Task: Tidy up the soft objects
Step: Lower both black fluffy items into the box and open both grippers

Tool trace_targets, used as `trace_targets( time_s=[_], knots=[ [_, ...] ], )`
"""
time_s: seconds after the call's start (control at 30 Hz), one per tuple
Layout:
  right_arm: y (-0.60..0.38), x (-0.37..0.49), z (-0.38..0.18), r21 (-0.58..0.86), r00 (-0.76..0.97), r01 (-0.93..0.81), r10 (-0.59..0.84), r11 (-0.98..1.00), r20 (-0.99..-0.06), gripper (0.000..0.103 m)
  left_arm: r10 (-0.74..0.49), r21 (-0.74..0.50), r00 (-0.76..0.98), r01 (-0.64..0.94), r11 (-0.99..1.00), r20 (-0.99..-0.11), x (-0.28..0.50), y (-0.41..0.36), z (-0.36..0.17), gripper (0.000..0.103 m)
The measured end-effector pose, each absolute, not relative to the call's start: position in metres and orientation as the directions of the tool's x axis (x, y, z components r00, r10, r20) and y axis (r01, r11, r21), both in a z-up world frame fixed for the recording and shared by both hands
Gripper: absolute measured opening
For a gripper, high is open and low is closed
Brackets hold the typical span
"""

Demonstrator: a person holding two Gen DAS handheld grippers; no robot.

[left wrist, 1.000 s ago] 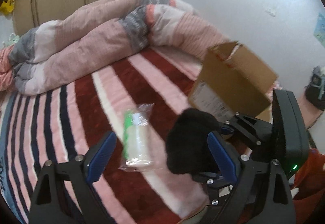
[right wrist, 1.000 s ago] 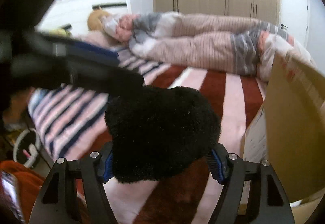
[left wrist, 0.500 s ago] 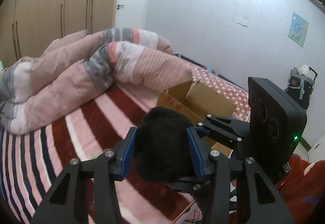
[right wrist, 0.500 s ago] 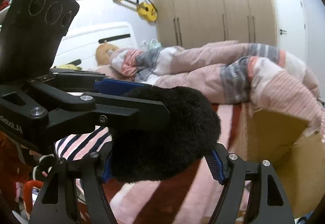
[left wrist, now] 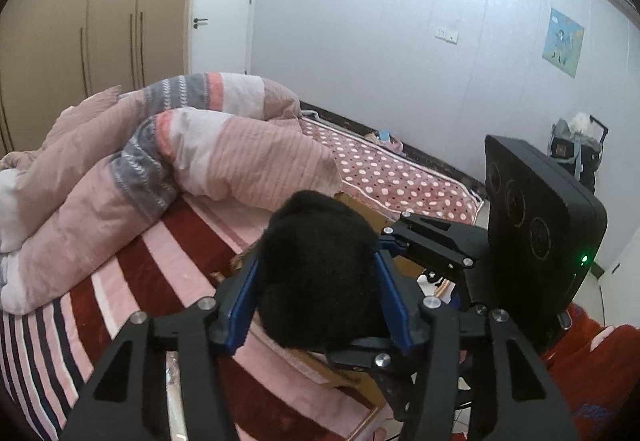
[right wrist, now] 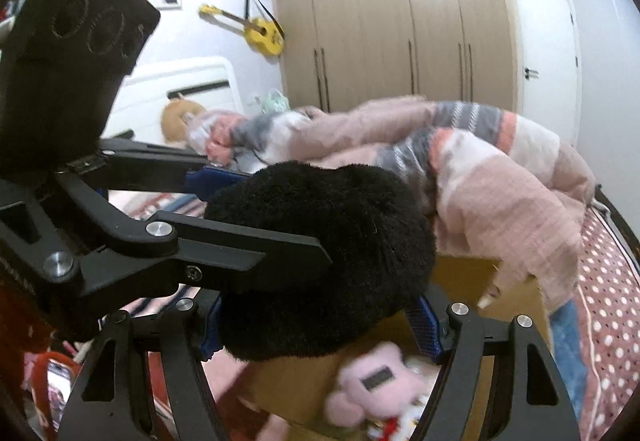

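A black fluffy soft object (left wrist: 320,265) is clamped between both grippers at once. My left gripper (left wrist: 316,305) is shut on it, blue pads on both sides. My right gripper (right wrist: 320,325) is shut on it too (right wrist: 328,253), crossing the left one. The object hangs above an open cardboard box (right wrist: 460,281) on the bed. A pink plush toy (right wrist: 376,385) lies inside the box. In the left wrist view the box (left wrist: 360,207) is mostly hidden behind the black object.
A bunched pink and grey duvet (left wrist: 160,165) lies across the striped bed (left wrist: 132,281) behind the box. A polka-dot sheet (left wrist: 384,177) runs along the wall. Wardrobes (right wrist: 400,33) stand at the back. A bag (left wrist: 576,153) stands by the wall.
The left gripper closed on the black object held by the right gripper. Both lifted it together and carried it over the open box.
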State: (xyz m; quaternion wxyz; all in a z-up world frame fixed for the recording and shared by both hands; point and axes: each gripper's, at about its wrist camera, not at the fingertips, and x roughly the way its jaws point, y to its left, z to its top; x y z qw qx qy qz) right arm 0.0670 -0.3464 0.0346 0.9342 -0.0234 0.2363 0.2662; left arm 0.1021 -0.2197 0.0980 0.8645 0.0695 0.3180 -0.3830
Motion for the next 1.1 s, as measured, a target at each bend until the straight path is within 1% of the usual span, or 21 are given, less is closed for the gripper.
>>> trace_targets(
  time_s=[0.2, 0.37, 0.4, 0.43, 0.47, 0.5, 0.53, 0.73, 0.8, 0.87, 1.03, 1.1],
  knots=[
    [-0.365, 0.084, 0.009, 0.090, 0.712, -0.454, 0.422, 0.886, -0.561, 0.072, -0.606, -0.125, 0.462, 0.720, 0.682, -0.648, 0.118, -0.253, 0.071, 0.052],
    [-0.376, 0.091, -0.007, 0.108, 0.687, -0.419, 0.393, 0.902, -0.611, 0.075, -0.602, -0.144, 0.426, 0.725, 0.674, -0.676, 0.131, -0.270, 0.046, 0.052],
    [-0.377, 0.093, -0.009, 0.105, 0.686, -0.414, 0.386, 0.904, -0.617, 0.078, -0.601, -0.147, 0.419, 0.726, 0.672, -0.681, 0.134, -0.274, 0.042, 0.054],
    [-0.378, 0.094, -0.011, 0.101, 0.684, -0.404, 0.374, 0.909, -0.626, 0.080, -0.600, -0.147, 0.415, 0.727, 0.671, -0.684, 0.136, -0.276, 0.039, 0.059],
    [-0.380, 0.096, -0.013, 0.097, 0.682, -0.397, 0.364, 0.913, -0.634, 0.085, -0.599, -0.148, 0.411, 0.728, 0.669, -0.687, 0.137, -0.278, 0.037, 0.062],
    [-0.380, 0.097, -0.014, 0.094, 0.680, -0.393, 0.358, 0.915, -0.640, 0.088, -0.597, -0.148, 0.411, 0.727, 0.671, -0.689, 0.138, -0.279, 0.036, 0.073],
    [-0.382, 0.097, -0.015, 0.093, 0.678, -0.390, 0.354, 0.916, -0.644, 0.088, -0.594, -0.146, 0.414, 0.724, 0.674, -0.690, 0.139, -0.280, 0.035, 0.080],
    [-0.383, 0.100, -0.010, 0.087, 0.687, -0.398, 0.359, 0.913, -0.631, 0.090, -0.586, -0.119, 0.472, 0.704, 0.700, -0.658, 0.138, -0.266, 0.043, 0.084],
    [-0.381, 0.097, -0.004, 0.070, 0.699, -0.399, 0.353, 0.914, -0.622, 0.097, -0.582, -0.110, 0.496, 0.693, 0.713, -0.644, 0.138, -0.258, 0.048, 0.085],
    [-0.379, 0.093, 0.005, 0.055, 0.713, -0.407, 0.355, 0.912, -0.605, 0.099, -0.583, -0.105, 0.516, 0.686, 0.720, -0.627, 0.135, -0.248, 0.055, 0.085],
    [-0.359, 0.080, 0.028, 0.013, 0.738, -0.442, 0.372, 0.897, -0.563, 0.099, -0.547, -0.061, 0.584, 0.648, 0.759, -0.600, 0.129, -0.215, 0.073, 0.085],
    [-0.343, 0.073, 0.038, 0.001, 0.736, -0.478, 0.401, 0.878, -0.546, 0.099, -0.525, -0.042, 0.613, 0.626, 0.779, -0.590, 0.126, -0.198, 0.081, 0.085]
  ],
)
